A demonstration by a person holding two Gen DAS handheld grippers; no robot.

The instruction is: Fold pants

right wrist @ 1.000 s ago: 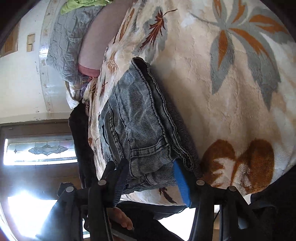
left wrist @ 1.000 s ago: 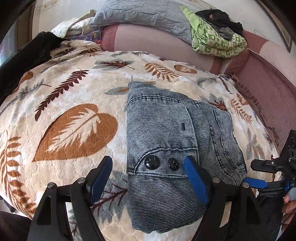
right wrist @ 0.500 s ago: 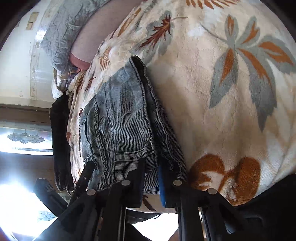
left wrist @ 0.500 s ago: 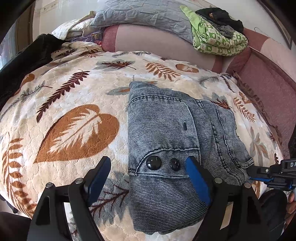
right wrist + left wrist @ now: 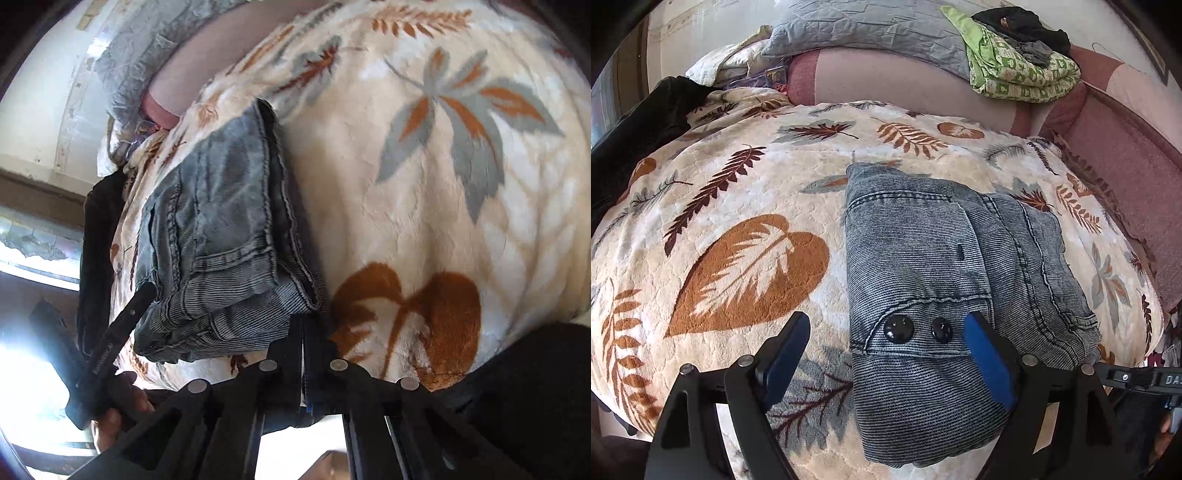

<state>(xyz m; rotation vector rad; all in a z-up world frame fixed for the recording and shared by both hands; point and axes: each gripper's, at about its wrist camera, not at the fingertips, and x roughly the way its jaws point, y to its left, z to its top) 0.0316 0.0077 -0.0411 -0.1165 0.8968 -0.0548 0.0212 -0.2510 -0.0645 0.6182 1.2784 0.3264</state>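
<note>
Grey-blue denim pants (image 5: pixel 934 280) lie folded in a compact bundle on a cream blanket with leaf print (image 5: pixel 750 206). Two black buttons (image 5: pixel 898 327) face me at the near end. My left gripper (image 5: pixel 886 350) is open and empty, hovering just above the bundle's near end, its blue pads either side of the buttons. In the right wrist view the pants (image 5: pixel 221 229) lie left of centre. My right gripper (image 5: pixel 303 332) is shut with its jaws together, empty, just off the bundle's near corner.
A grey quilted pillow (image 5: pixel 868 29) and a green patterned bundle (image 5: pixel 1023 70) lie on the pink sofa back (image 5: pixel 897 88) beyond the blanket. A dark garment (image 5: pixel 639 122) lies at the far left. A bright window (image 5: pixel 33 369) shows in the right wrist view.
My right gripper has closed from wide open to shut and drawn back off the pants' edge. The left gripper has stayed open and nearly still. The pants have not moved.
</note>
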